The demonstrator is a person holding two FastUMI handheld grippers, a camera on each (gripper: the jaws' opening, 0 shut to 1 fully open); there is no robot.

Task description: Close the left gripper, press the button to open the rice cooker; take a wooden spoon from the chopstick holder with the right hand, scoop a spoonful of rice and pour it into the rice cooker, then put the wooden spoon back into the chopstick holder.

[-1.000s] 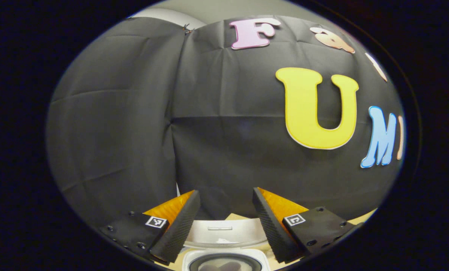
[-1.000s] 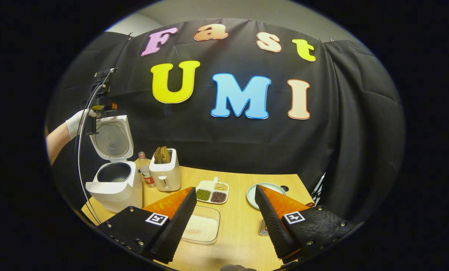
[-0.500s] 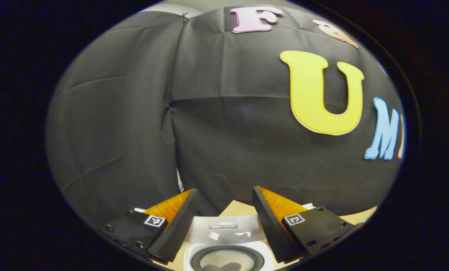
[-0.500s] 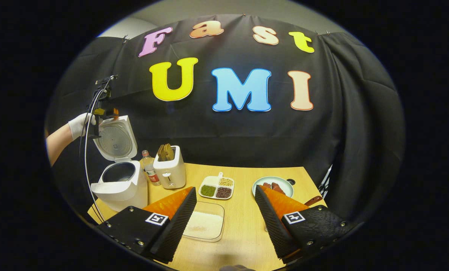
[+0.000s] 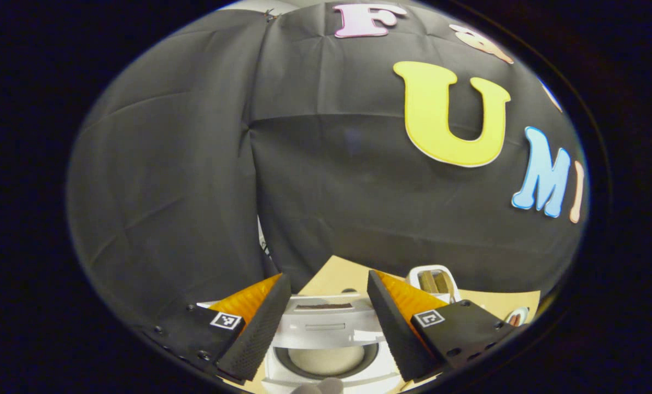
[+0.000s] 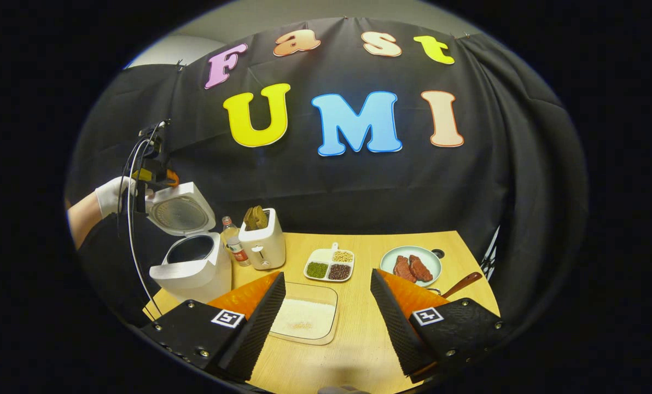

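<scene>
**Cooker lid part-way up, both grippers spread and empty**

Left gripper view: I look down along my left gripper [image 5: 323,328], and its fingers stand spread with nothing between them. Below and between them I see the rice cooker [image 5: 326,358], with its inner pot showing as a pale round opening. The lid [image 5: 326,323] lies across the gap just above that opening. Beyond it a strip of wooden table [image 5: 334,273] shows, and to the right the top of a white toaster [image 5: 434,280].

Right gripper view: my right gripper [image 6: 326,323] hangs over the near edge of the table [image 6: 359,350], fingers wide apart and gripping nothing. Straight ahead between them lies a clear tray of rice [image 6: 306,318]. Past it sits a small divided dish of beans [image 6: 330,265], and to the right a plate [image 6: 411,266] with two pieces of meat. A wooden handle [image 6: 463,283] pokes out beside my right finger; I cannot tell what it belongs to. At far left the rice cooker [image 6: 194,268] stands open, lid [image 6: 181,210] tilted forward over the pot. A gloved hand [image 6: 112,194] holds the left gripper [image 6: 153,178] against the lid's top edge. Next to the cooker are a bottle [image 6: 233,249] and the toaster [image 6: 263,243].
</scene>
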